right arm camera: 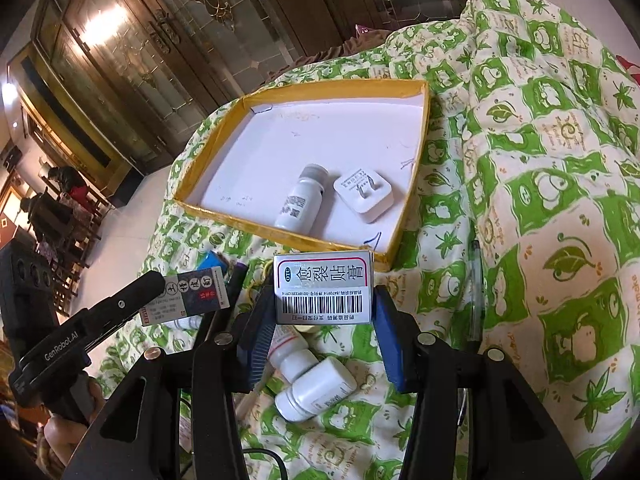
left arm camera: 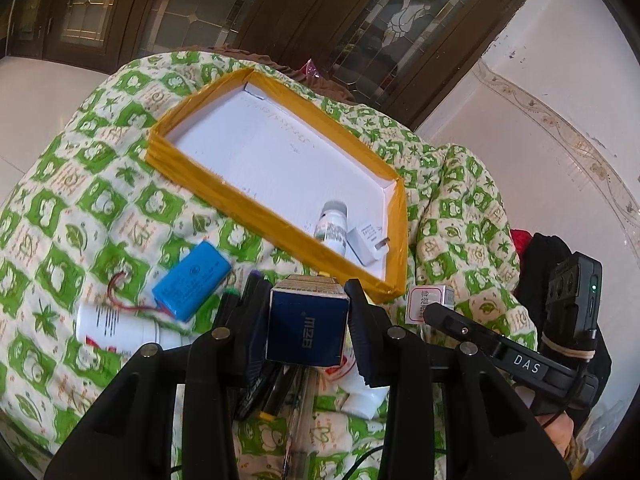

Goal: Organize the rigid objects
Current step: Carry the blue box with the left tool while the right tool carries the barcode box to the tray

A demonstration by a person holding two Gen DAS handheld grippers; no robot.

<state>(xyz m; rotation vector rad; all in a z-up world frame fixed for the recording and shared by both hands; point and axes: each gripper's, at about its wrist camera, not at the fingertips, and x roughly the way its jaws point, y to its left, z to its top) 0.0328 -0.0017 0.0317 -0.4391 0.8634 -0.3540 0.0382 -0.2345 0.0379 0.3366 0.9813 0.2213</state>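
The yellow-rimmed tray (right arm camera: 412, 168) lies at 12 o'clock, holding a bottle (right arm camera: 298, 200) and charger (right arm camera: 364, 194). The right gripper (right arm camera: 324, 320) clamps the white box (right arm camera: 322, 292); the left gripper (left arm camera: 308, 320) clamps the blue box (left arm camera: 306, 330), both poised for deposit.

The dark blue box (left arm camera: 307, 326) reads "MZB"; the white box (right arm camera: 324, 293) reads "OTC" above a barcode; gripper handles read "DAS" and "GenRobot.AI".
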